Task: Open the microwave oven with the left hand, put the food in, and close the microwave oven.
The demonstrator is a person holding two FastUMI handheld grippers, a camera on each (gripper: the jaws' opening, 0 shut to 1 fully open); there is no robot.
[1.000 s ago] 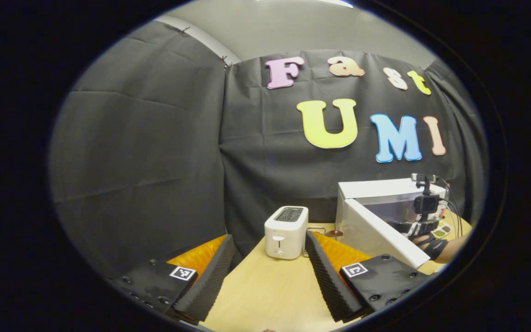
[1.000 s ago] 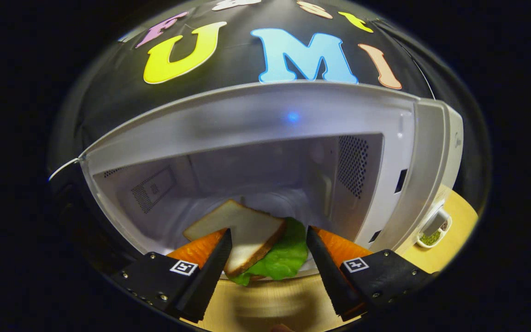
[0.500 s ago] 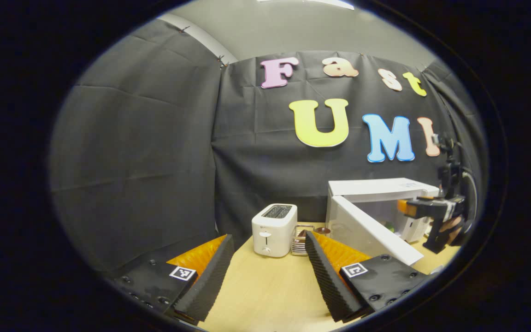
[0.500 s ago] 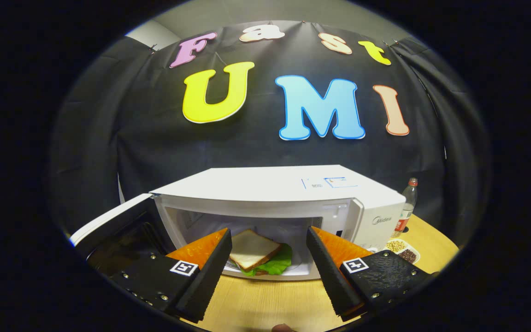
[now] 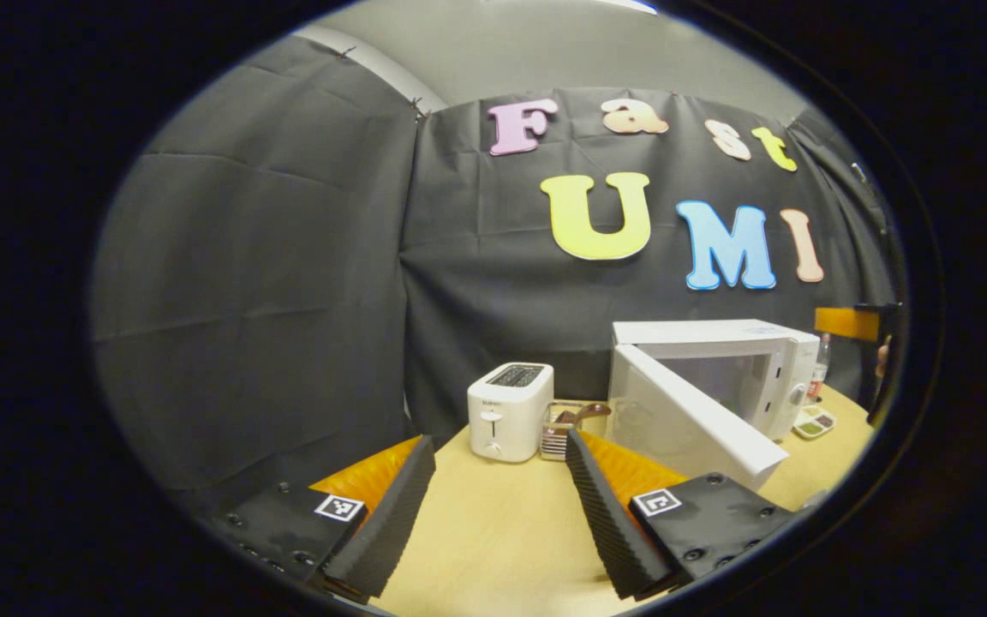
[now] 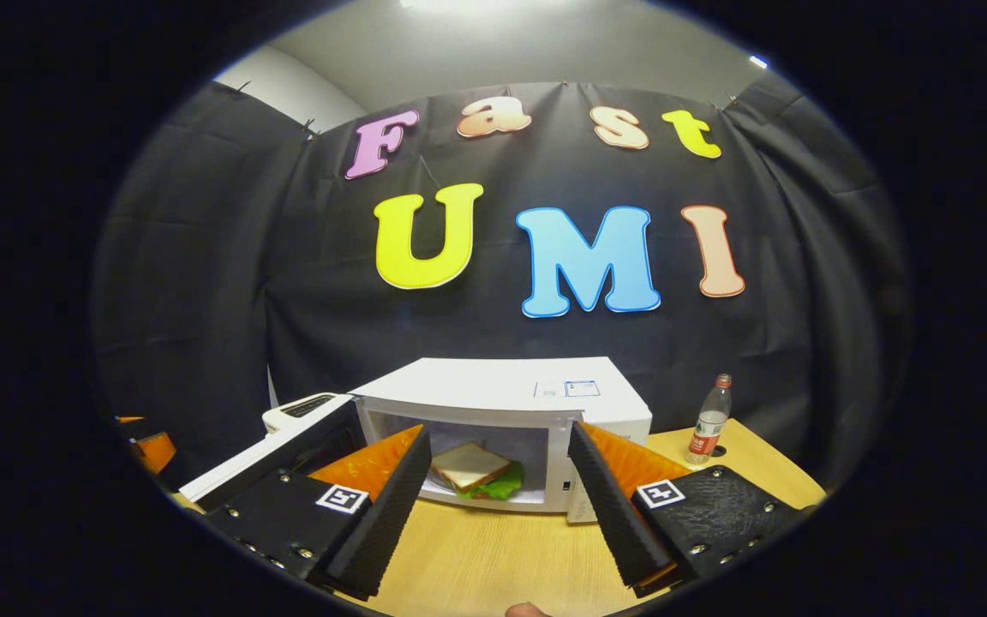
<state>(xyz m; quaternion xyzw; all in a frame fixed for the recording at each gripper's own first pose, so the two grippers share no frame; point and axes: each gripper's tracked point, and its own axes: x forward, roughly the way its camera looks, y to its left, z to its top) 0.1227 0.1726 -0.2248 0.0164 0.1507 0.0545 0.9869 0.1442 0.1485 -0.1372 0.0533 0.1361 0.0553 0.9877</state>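
The white microwave (image 6: 502, 390) stands on the wooden table with its door (image 6: 266, 454) swung wide open to the left. Inside lies the food, a sandwich (image 6: 472, 471) of white bread and green lettuce. My right gripper (image 6: 493, 506) is open and empty, held back from the oven's mouth, well short of the sandwich. In the left gripper view the microwave (image 5: 708, 343) sits at the right, its door (image 5: 690, 420) angled toward me. My left gripper (image 5: 493, 514) is open over the table, left of the door and apart from it. An orange part of the right gripper (image 5: 845, 324) shows at the far right edge.
A white toaster (image 5: 509, 411) stands left of the microwave, with a small metal rack (image 5: 564, 424) beside it. A plastic bottle (image 6: 710, 420) stands right of the oven, and a small dish (image 5: 812, 422) lies in front of it. Black cloth walls close the back and sides.
My right gripper has drawn back out of the microwave, open, leaving the sandwich inside. The left gripper has stayed open, its view shifting only slightly.
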